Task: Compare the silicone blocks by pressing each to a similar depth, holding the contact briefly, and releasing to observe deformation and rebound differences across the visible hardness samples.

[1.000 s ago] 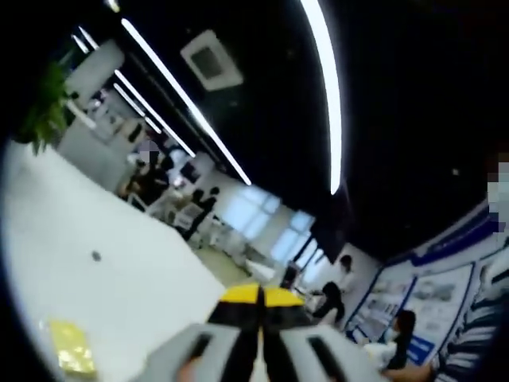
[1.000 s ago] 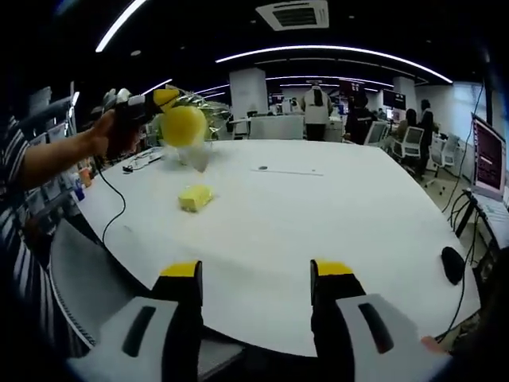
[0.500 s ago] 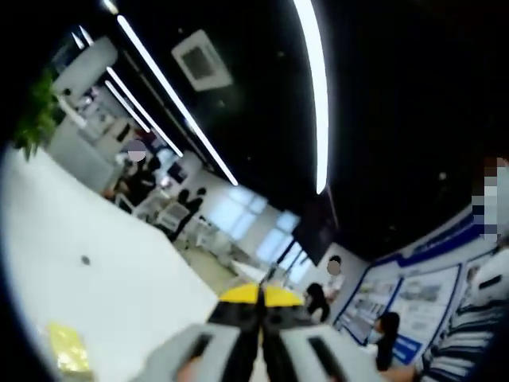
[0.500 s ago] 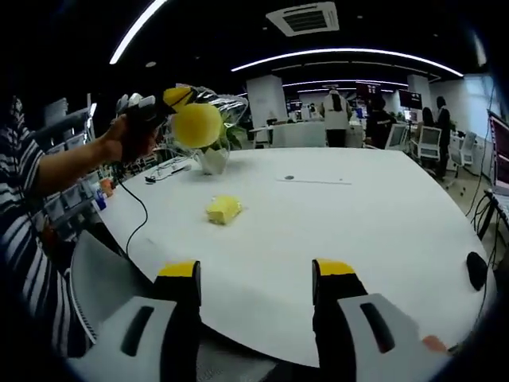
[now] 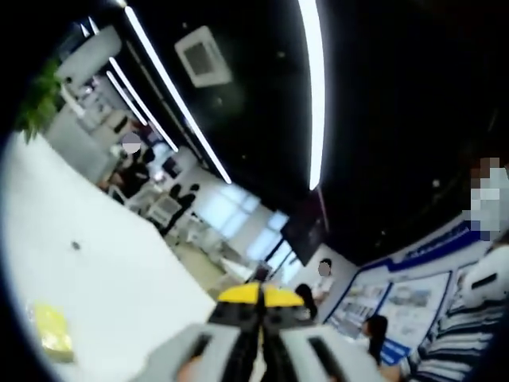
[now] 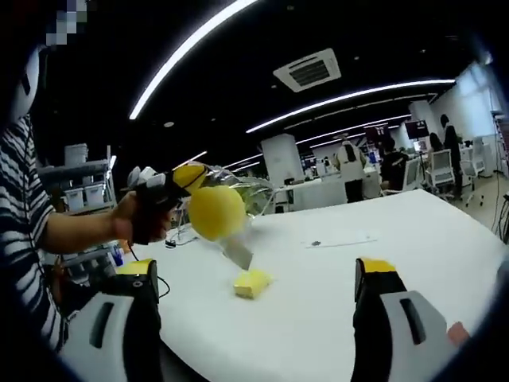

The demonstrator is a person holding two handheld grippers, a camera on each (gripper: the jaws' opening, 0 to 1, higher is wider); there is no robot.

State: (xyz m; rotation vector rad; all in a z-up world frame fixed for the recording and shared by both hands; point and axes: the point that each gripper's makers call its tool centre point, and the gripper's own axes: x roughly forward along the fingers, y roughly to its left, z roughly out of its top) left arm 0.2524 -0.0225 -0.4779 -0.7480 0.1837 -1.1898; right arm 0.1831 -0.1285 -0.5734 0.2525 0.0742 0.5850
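Overhead, long strip lights (image 5: 316,87) and a ceiling vent (image 6: 308,70) cross a dark office ceiling in both views, with people standing or seated among desks at the far side of the room.

Left gripper view: the white bench (image 5: 103,278) fills the field from 7 to 9 o'clock. One yellow silicone block (image 5: 49,333) lies flat on it at about 8 o'clock, well apart from a small dark mark (image 5: 75,246) on the bench top. My left tool (image 5: 260,296) rises at 6 o'clock with its yellow-tipped jaws pressed together and nothing visible between them. A striped sleeve (image 5: 453,350) sits at 4 o'clock.

Right gripper view: my left hand (image 6: 143,223) at 9 o'clock holds the left tool raised above the bench, its yellow tip lying just beside a round yellow part (image 6: 215,212) that blurs into it. A second leafy plant in a pale pot (image 6: 238,251) stands behind that tool, partly hidden. The yellow silicone block lies on the bench at about 6 o'clock, below the raised tool and apart from it. My right tool (image 6: 261,274) stands with its two yellow-tipped jaws wide apart, one at 7 o'clock and one at 5 o'clock, holding nothing, with the block seen between them farther off.
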